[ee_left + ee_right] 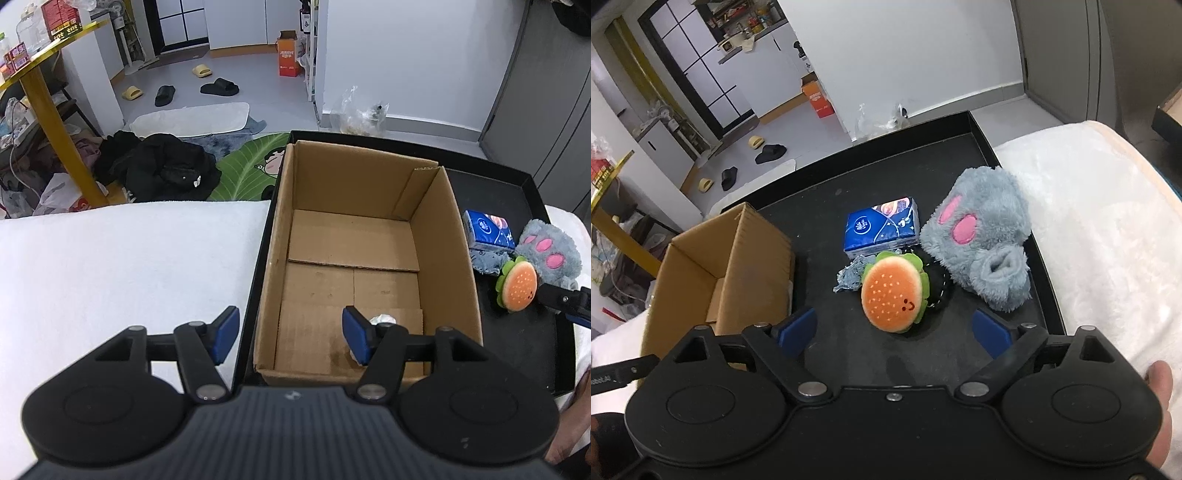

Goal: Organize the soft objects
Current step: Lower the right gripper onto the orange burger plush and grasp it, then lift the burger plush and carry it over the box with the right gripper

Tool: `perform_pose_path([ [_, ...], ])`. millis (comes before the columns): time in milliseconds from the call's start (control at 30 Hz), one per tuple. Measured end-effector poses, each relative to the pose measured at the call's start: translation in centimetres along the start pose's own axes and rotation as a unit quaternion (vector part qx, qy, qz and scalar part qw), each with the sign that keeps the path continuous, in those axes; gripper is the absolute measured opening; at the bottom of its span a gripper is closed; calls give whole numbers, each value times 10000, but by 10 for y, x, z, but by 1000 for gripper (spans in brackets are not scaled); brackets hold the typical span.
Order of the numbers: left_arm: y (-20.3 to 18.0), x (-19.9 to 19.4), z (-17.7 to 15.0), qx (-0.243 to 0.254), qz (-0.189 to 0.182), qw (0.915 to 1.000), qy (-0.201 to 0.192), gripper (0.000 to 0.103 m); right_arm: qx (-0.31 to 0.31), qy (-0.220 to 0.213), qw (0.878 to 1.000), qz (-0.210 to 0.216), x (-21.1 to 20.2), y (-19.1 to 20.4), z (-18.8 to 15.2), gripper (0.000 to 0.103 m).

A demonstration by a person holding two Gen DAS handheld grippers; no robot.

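An open cardboard box stands on a black tray; a small white crumpled thing lies at its near end. My left gripper is open and empty over the box's near left wall. Right of the box lie a burger plush, a blue tissue pack, a grey plush paw and a small denim scrap. My right gripper is open and empty, just short of the burger plush. The box also shows in the right wrist view.
The tray rests on a white fluffy blanket. Beyond the edge the floor holds dark clothes, slippers and an orange box. A gold-legged table stands at the left.
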State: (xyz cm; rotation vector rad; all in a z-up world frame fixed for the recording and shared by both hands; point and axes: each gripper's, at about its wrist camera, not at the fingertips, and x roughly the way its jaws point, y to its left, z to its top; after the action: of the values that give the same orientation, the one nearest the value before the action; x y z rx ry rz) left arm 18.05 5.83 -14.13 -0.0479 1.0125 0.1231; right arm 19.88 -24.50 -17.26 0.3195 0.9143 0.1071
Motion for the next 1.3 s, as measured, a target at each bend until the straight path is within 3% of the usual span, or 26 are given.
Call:
perform_pose_path([
  [600, -5, 12, 2, 163, 58, 9997, 155, 60, -532, -275, 9968, -530, 34, 24, -4, 75],
  [767, -5, 12, 2, 158, 22, 9997, 175, 60, -712, -233, 9946, -725, 43, 27, -8, 66],
  [867, -3, 13, 3, 114, -24, 9998, 190, 60, -878, -195, 9930, -765, 44, 29, -11, 43],
  [933, -3, 13, 4, 111, -37, 9997, 203, 60, -851, -126, 9936, -734, 45, 28, -12, 36],
  [1100, -1, 13, 4, 86, -51, 9997, 203, 60, -813, -123, 9940, -716, 38, 27, -12, 30],
  [1300, 0, 11, 4, -44, -64, 9998, 177, 60, -672, -67, 9959, -597, 25, 25, -10, 30],
])
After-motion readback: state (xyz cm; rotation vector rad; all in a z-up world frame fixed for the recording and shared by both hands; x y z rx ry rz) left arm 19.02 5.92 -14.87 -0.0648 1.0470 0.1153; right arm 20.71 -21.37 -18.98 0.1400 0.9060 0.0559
